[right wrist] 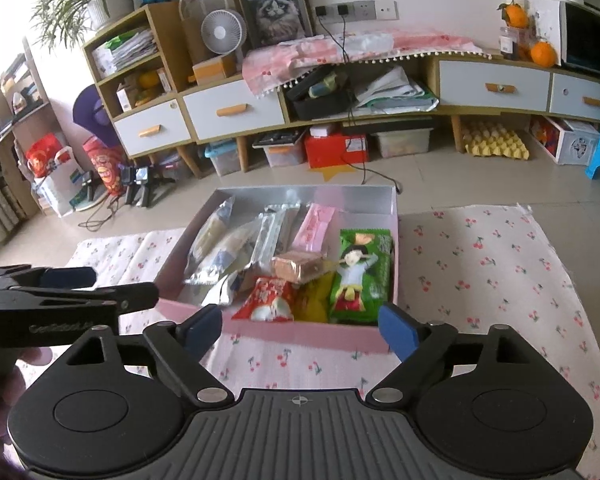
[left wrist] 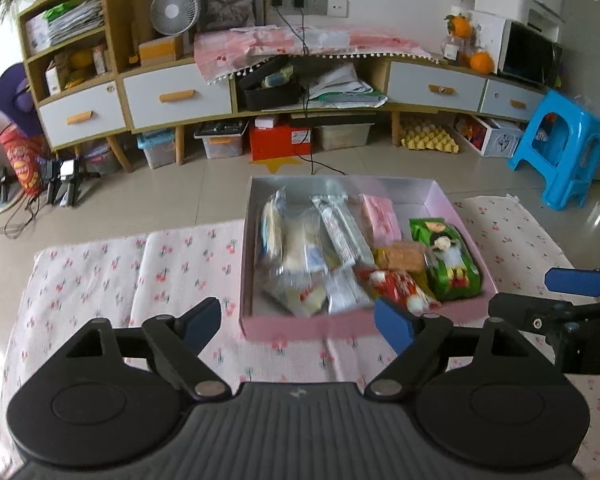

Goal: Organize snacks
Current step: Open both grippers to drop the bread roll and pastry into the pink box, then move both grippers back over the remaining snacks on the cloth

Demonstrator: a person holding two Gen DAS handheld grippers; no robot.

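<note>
A pink box (left wrist: 300, 326) with a silver inside sits on a cherry-print cloth (left wrist: 140, 272); it also shows in the right wrist view (right wrist: 300, 334). Several snack packets lie in it: a green packet (left wrist: 450, 262) (right wrist: 362, 272), a red packet (left wrist: 396, 284) (right wrist: 270, 298), a pink packet (left wrist: 380, 216) (right wrist: 314, 226), an orange wafer (right wrist: 298, 266), clear and silver packets (left wrist: 340, 228). My left gripper (left wrist: 298, 322) is open and empty, just in front of the box. My right gripper (right wrist: 300, 326) is open and empty at the box's near edge.
The cloth (right wrist: 480, 264) lies on a tiled floor. A low cabinet with drawers (left wrist: 180, 96) stands behind, with storage bins under it. A blue stool (left wrist: 560, 148) stands at the right. The other gripper shows at the edge of each view (left wrist: 576, 282) (right wrist: 52, 292).
</note>
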